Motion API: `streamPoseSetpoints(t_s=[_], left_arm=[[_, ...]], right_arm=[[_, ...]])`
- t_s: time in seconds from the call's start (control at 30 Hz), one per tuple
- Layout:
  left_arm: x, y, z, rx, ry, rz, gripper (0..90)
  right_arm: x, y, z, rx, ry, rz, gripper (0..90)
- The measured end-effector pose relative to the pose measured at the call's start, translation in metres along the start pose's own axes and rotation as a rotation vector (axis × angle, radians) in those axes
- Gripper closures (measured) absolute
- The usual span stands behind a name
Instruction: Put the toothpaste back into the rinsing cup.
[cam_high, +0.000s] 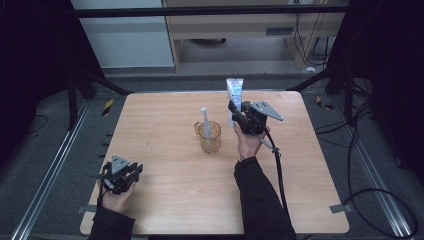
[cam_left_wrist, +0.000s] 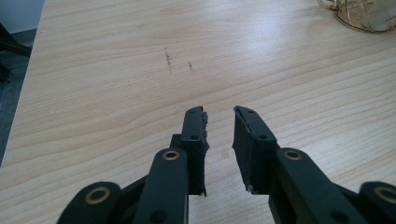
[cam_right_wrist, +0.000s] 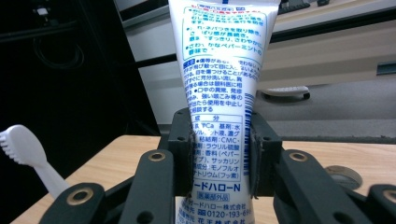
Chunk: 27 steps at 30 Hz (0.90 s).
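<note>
Toothpaste tube held upright, at about 2 o'clock from the cup.
The right claw (cam_right_wrist: 219, 158) pinches the toothpaste tube (cam_right_wrist: 219, 70) low on its soft, light body (squeezes easily; grip gently); the left claw (cam_left_wrist: 219, 140) rests part open, empty, on the tabletop (cam_high: 165, 165), 8 o'clock of the amber cup (cam_high: 210, 137).

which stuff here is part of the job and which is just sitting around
In the job:
right gripper, shut on the toothpaste tube
clear cup
white toothbrush standing in that cup

Just there:
left gripper, open with nothing between its jaws, low over the table
</note>
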<state>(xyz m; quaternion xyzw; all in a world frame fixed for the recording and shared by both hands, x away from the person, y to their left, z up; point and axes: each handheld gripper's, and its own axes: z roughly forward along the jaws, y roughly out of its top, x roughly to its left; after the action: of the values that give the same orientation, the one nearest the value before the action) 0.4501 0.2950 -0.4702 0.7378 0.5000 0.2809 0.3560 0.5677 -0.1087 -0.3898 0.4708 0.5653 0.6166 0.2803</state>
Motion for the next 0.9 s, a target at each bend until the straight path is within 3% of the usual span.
streamPoseSetpoints(t_s=[0.57, 0.9], left_arm=[[0.001, 0.0, 0.0, -0.006, 0.003, -0.006, 72.5], [0.002, 0.0, 0.0, -0.006, 0.004, -0.008, 72.6]], right_arm=[[0.014, -0.011, 0.027, -0.016, 0.029, 0.008, 67.9], [0.017, -0.023, 0.039, 0.002, 0.049, 0.017, 67.9]])
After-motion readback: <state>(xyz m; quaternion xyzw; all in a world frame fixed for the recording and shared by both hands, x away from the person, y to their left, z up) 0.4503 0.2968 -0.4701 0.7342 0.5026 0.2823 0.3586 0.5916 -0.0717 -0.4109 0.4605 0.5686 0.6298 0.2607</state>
